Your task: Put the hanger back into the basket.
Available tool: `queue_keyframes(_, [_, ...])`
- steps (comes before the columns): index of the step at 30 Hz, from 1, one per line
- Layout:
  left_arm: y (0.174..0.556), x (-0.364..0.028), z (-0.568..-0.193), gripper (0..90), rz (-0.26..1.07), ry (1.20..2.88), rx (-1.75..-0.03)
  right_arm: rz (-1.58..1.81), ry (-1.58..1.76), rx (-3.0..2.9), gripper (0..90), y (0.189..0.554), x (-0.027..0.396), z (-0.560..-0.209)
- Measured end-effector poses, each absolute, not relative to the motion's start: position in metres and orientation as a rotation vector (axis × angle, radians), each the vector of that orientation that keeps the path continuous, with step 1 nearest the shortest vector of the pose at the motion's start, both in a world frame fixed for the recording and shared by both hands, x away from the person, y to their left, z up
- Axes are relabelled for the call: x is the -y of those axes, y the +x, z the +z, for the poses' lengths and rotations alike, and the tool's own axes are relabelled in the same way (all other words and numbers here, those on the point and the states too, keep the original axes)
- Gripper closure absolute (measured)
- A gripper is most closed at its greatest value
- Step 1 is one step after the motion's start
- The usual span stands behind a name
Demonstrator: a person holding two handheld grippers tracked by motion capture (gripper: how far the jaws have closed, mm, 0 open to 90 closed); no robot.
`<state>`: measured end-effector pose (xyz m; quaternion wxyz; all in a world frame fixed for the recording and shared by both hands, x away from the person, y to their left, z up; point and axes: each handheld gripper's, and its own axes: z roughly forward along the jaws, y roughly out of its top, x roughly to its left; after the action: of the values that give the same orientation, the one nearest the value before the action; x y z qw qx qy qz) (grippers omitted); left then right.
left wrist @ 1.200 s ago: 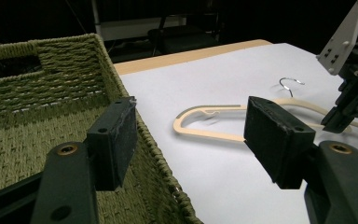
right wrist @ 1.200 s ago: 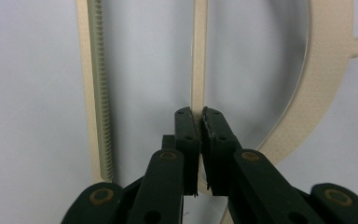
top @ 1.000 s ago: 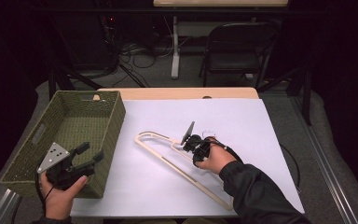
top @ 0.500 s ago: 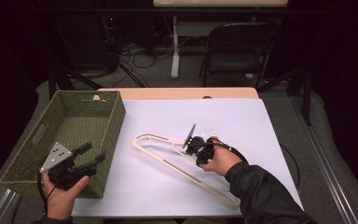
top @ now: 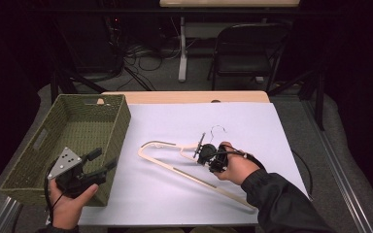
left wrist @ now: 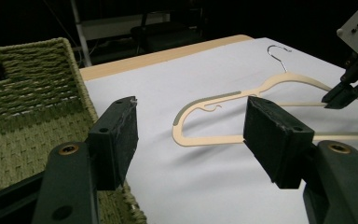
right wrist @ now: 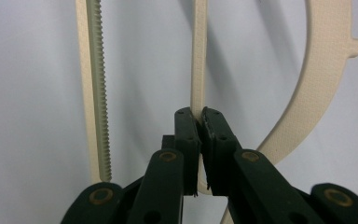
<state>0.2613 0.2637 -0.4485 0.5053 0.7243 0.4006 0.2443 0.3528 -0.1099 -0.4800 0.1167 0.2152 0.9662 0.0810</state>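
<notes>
A cream hanger with a metal hook lies flat on the white sheet. My right gripper is shut on one of its thin bars near the hook end. The right gripper view shows that bar pinched between the right gripper's jaw tips, with a notched bar beside it. My left gripper is open and holds nothing, over the near right corner of the green woven basket. In the left gripper view the left gripper has the hanger ahead of its spread jaws.
The basket stands at the table's left side. The white sheet covers the table, with a wooden strip at the far edge. A folding chair and floor cables sit beyond the table.
The right gripper has drawn the hanger slightly toward the person, turning it a little. The left gripper has shifted a bit to the right, still open.
</notes>
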Motion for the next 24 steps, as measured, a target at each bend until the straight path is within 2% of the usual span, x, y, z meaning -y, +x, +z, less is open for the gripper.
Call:
queue_keyframes(16, [0.274,-0.230,-0.434,36.4,0.526,1.862,-0.887,0.243,0.480,-2.806,85.9,0.345,0.114,-0.476])
queue_keyframes(24, [0.290,-0.195,-0.438,37.2,0.410,1.944,-0.834,0.207,0.357,-2.776,85.8,0.338,0.116,-0.478])
